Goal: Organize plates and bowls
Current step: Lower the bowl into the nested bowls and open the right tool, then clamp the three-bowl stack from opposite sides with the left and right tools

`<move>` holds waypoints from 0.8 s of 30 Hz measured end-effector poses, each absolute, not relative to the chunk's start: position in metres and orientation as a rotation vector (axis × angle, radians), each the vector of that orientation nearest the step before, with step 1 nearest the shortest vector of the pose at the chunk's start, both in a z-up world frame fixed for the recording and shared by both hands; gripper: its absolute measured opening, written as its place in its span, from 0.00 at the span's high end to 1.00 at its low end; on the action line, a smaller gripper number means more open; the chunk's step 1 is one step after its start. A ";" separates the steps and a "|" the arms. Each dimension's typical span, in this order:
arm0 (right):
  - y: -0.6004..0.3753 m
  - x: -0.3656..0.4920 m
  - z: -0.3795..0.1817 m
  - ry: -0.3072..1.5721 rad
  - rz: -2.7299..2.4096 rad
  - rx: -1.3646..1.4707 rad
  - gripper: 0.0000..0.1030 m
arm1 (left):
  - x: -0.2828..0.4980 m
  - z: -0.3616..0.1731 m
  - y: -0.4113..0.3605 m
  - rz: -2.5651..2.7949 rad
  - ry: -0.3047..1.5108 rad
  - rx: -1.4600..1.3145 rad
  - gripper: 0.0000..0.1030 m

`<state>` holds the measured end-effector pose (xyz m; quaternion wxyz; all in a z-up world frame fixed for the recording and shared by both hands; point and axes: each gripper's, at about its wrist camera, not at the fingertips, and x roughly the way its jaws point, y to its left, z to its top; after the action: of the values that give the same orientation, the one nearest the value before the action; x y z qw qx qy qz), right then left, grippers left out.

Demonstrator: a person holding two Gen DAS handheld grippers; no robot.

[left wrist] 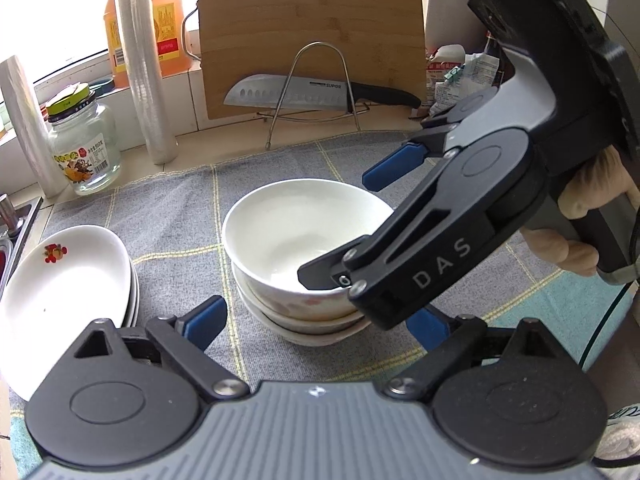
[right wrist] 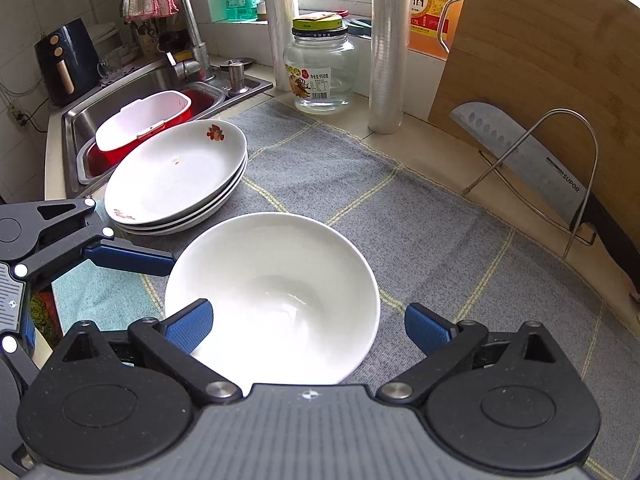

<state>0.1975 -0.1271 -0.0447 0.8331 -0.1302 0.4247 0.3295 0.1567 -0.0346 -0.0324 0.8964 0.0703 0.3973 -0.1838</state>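
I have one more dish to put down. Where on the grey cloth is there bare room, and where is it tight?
Bare grey cloth lies between the bowl stack and the knife stand, and behind the bowls toward the glass jar. It is tight on the sink side: the plate stack sits close to the bowls, with the open left gripper reaching in there.

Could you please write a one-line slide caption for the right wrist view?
Open right hand-held gripper straddling the near rim of the top white bowl, beside stacked plates on a grey cloth.

Stacked bowls [left wrist: 304,240] sit on the cloth [left wrist: 180,208], right of stacked plates [left wrist: 64,276].
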 end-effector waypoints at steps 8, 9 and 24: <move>-0.129 0.183 -0.040 0.860 0.652 -0.293 0.00 | 0.152 -0.034 -0.021 -0.415 0.837 0.164 0.07; -0.129 0.181 -0.039 0.854 0.647 -0.284 0.00 | 0.152 -0.035 -0.019 -0.422 0.837 0.166 0.07; -0.155 0.127 -0.024 0.807 0.490 -0.193 0.00 | 0.171 -0.075 0.002 -0.654 0.869 0.273 0.07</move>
<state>0.1273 -0.1555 -0.0243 0.8862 -0.0926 0.3879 0.2357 0.1714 0.0024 -0.0749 0.8468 0.1296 0.4122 -0.3102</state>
